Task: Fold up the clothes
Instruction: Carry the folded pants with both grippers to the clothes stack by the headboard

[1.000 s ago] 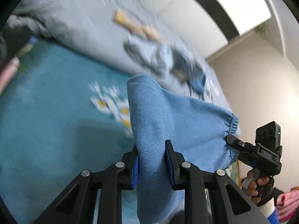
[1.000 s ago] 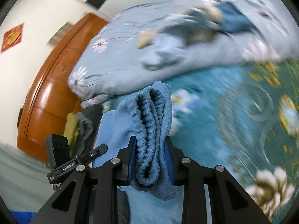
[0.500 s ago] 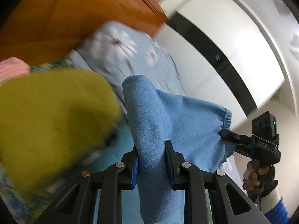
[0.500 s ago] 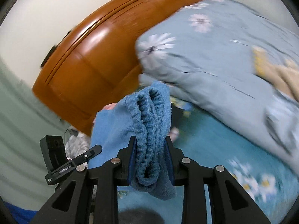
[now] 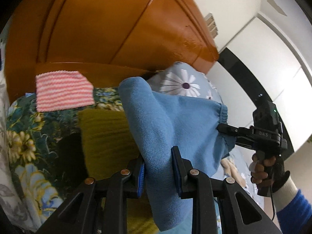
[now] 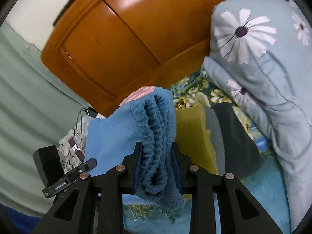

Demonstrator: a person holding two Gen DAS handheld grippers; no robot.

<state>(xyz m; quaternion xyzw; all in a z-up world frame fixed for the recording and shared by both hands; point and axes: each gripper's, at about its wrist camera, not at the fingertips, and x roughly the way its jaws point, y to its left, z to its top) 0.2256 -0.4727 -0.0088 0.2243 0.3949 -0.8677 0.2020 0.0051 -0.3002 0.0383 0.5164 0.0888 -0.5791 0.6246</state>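
Note:
A folded blue fleece garment [image 5: 167, 124] hangs in the air between both grippers. My left gripper [image 5: 159, 170] is shut on its folded edge. My right gripper [image 6: 157, 157] is shut on the bunched elastic band [image 6: 154, 128] of the same garment [image 6: 109, 134]. The left wrist view shows the right gripper [image 5: 227, 128] at the garment's far corner, held by a gloved hand [image 5: 267, 167]. In the right wrist view the left gripper [image 6: 87, 165] reaches in from the lower left. Below lies a stack of folded clothes: an olive one [image 5: 105, 136], [image 6: 192, 134], a pink striped one [image 5: 62, 91] and a dark one [image 6: 234, 136].
An orange wooden headboard [image 5: 109, 25], [image 6: 124, 44] stands right behind the stack. A pale blue daisy-print quilt [image 6: 263, 62] is heaped to the right. A floral bedspread [image 5: 31, 152] covers the bed. Cables and a patterned cloth [image 6: 72, 142] lie at the left by the wall.
Both grippers swung with the blue garment from over the teal bedspread and quilt toward the headboard. The stack of folded clothes has come into view beneath it.

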